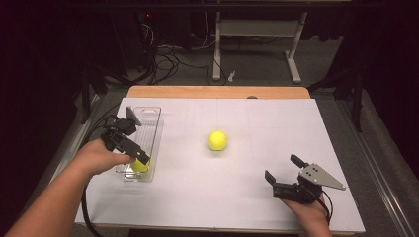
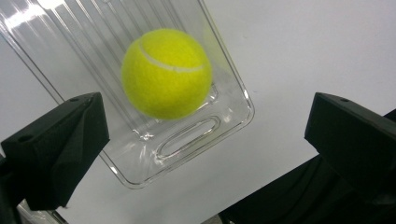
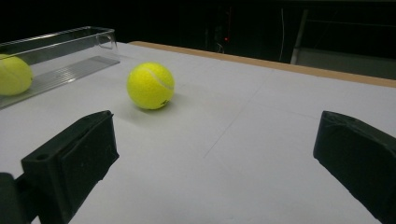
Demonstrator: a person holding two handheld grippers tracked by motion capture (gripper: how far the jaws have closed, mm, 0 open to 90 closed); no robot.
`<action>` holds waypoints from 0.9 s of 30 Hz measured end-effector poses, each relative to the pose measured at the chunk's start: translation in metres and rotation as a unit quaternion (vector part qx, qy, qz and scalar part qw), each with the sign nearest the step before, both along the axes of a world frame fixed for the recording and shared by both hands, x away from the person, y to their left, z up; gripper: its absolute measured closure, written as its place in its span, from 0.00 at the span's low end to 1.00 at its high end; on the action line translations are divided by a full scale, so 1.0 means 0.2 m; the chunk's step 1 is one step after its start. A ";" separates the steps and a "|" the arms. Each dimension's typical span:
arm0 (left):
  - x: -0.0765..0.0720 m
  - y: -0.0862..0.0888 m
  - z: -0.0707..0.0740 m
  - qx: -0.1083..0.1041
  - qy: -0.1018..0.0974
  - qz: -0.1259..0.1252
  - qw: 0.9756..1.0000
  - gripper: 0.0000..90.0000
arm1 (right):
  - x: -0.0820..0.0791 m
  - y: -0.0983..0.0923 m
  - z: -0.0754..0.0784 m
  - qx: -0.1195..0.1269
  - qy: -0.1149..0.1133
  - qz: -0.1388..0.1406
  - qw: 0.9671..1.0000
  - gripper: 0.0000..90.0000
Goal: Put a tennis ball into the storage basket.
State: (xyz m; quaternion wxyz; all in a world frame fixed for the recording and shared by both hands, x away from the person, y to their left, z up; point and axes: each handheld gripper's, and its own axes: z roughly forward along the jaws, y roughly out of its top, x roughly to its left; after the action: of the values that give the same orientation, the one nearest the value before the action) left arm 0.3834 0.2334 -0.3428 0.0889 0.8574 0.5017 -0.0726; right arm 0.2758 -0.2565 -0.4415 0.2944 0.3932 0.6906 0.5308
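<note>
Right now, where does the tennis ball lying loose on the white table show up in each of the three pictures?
High view: the loose tennis ball sits near the table's middle, right of the clear tray.
Left gripper view: not in it; the ball there lies inside the tray.
Right gripper view: the loose ball is upper left, beyond the open claw.
Shared landmark: the clear tray, with its own ball inside, is in all three views.

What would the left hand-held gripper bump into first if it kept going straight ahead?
Probably the yellow tennis ball lying in the clear plastic tray; it sits right ahead between the open jaws of the left hand-held gripper.
</note>
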 end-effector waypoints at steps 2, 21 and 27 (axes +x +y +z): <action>0.00 0.00 0.00 -0.002 -0.003 0.003 1.000 0.01 | 0.00 0.00 0.00 0.000 0.000 0.000 1.000 0.00; -0.01 -0.11 -0.02 -0.010 -0.007 -0.025 1.000 0.01 | 0.00 0.00 0.00 0.000 0.001 -0.001 1.000 0.00; -0.03 -0.19 -0.01 -0.015 -0.011 -0.045 0.999 0.01 | 0.00 0.00 0.00 0.001 0.001 -0.002 1.000 0.00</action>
State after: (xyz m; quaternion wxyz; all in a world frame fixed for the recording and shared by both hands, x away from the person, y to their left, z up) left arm 0.3775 0.1956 -0.3443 0.1035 0.8785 0.4604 -0.0746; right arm 0.2765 -0.2570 -0.4418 0.2946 0.3948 0.6899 0.5304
